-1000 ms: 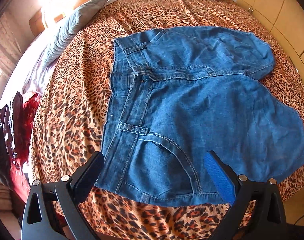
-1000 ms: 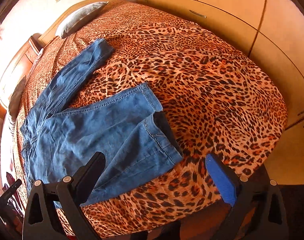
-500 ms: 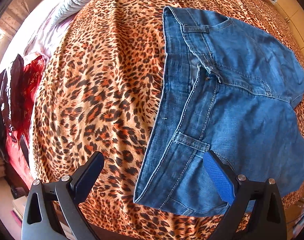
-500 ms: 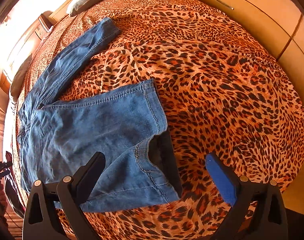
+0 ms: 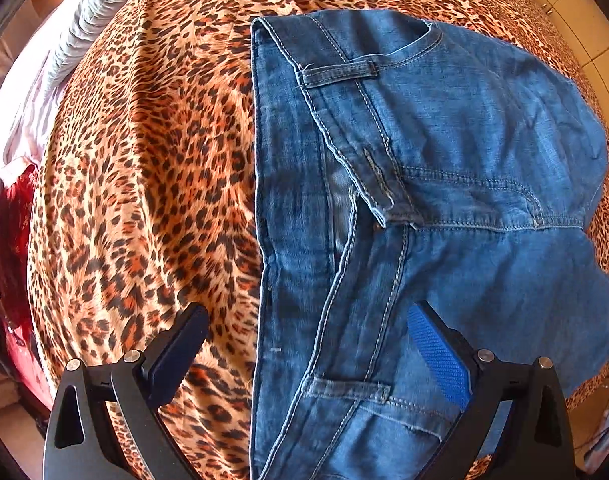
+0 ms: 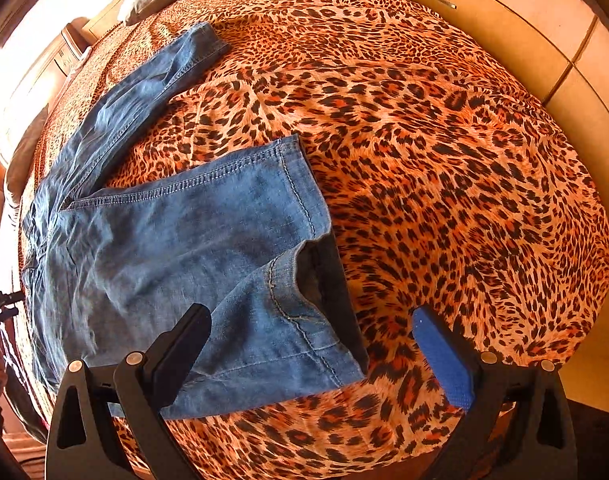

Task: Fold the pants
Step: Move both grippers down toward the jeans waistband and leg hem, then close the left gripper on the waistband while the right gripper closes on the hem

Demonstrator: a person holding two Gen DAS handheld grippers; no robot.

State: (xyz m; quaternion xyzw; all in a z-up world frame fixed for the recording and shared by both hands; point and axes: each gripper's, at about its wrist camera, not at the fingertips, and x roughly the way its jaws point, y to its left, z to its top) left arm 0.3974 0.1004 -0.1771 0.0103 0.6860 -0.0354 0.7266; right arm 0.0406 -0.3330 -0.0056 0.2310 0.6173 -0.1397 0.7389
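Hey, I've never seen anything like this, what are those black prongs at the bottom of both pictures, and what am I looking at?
Those prongs are hand-held grippers, one in each of a person's hands, each carrying a wide-angle camera looking along its two fingers. One picture comes from the left gripper, above the waistband end of the jeans. The other comes from the right gripper, above a leg hem. The jeans lie spread on a bed with a leopard-print bedspread. Both grippers are open and hold nothing.
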